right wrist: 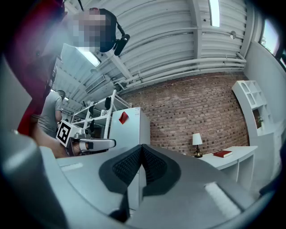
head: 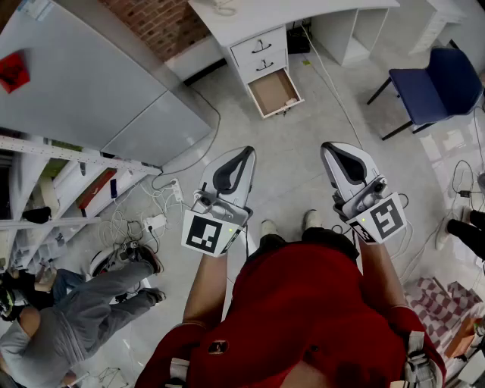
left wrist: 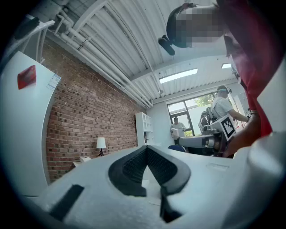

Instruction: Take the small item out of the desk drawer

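Observation:
A white desk stands far ahead, by the brick wall. Its drawer unit has two shut drawers and an open bottom drawer pulled out over the floor. The drawer's brown inside shows no small item that I can make out from here. My left gripper and right gripper are held side by side at waist height, far short of the desk. Both point forward. In the left gripper view the left gripper has its tips together on nothing. The right gripper is likewise shut and empty.
A blue chair stands right of the desk. At the left is a tall white fridge, with a shelving rack and floor cables below it. A person in grey crouches at lower left.

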A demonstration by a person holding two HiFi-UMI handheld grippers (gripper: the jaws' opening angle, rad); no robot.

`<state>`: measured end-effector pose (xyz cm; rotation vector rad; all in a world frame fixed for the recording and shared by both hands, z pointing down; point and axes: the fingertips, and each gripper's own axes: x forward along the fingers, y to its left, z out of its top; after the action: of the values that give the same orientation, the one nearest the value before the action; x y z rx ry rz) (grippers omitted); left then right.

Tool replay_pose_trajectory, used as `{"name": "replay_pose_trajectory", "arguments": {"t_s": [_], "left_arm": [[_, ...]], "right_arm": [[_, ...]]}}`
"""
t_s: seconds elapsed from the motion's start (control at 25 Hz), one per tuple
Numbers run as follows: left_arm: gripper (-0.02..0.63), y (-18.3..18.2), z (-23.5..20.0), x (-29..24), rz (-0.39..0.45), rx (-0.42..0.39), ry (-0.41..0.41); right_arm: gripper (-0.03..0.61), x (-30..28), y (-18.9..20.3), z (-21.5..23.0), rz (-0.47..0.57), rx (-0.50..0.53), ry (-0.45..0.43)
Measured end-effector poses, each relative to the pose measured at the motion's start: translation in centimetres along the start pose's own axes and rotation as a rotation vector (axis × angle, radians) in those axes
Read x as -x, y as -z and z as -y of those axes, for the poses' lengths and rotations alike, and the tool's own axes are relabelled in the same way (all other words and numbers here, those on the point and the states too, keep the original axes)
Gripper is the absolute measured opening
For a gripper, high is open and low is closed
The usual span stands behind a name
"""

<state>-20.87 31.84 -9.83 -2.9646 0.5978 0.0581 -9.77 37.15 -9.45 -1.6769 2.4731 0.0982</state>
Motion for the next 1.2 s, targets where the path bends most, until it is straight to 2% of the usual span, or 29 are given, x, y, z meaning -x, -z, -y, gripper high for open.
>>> {"name": "replay_pose_trajectory", "arguments": {"t_s": [0.36, 0.72, 1.2], "left_arm": [[-0.001, -0.3, 1.5, -1.9, -0.005, -0.017, -0.014], [-0.002, -0.1, 3.7, -5.5, -0.019, -0.040, -0.043], [0.000, -0.3, 5.2, -10.9, -0.049, -0.046, -0.086]], "right_arm": [[0.014, 2.0, -0.6, 2.4, 0.047, -0.031, -0.017], [0.014, 5.8, -0.3, 7.2, 0.061, -0.052, -0.004], [0.014, 7.5, -0.1, 13.2, 0.032, -0.039, -0.050]]}}
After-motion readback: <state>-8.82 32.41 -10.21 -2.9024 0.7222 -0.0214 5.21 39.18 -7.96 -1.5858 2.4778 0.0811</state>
